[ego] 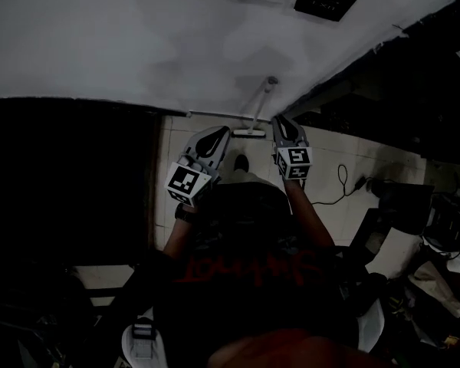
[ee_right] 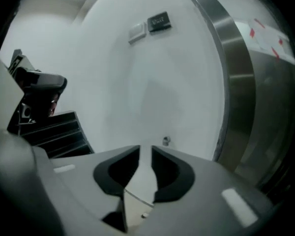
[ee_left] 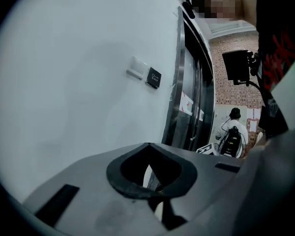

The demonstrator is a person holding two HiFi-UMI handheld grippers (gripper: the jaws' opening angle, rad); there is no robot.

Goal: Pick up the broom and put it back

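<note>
Against the far wall the broom [ego: 259,107] leans to stand alone, left gripper [ego: 220,133] closed on nothing, right gripper [ego: 284,120] slightly parted, empty.

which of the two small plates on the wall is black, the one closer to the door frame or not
The black plate is the one closer to the steel door frame; the white plate sits beside it, farther off.

Pale tiled floor [ego: 331,156], broom [ego: 259,107] standing on it, black cable [ego: 340,184] lying nearby
</note>
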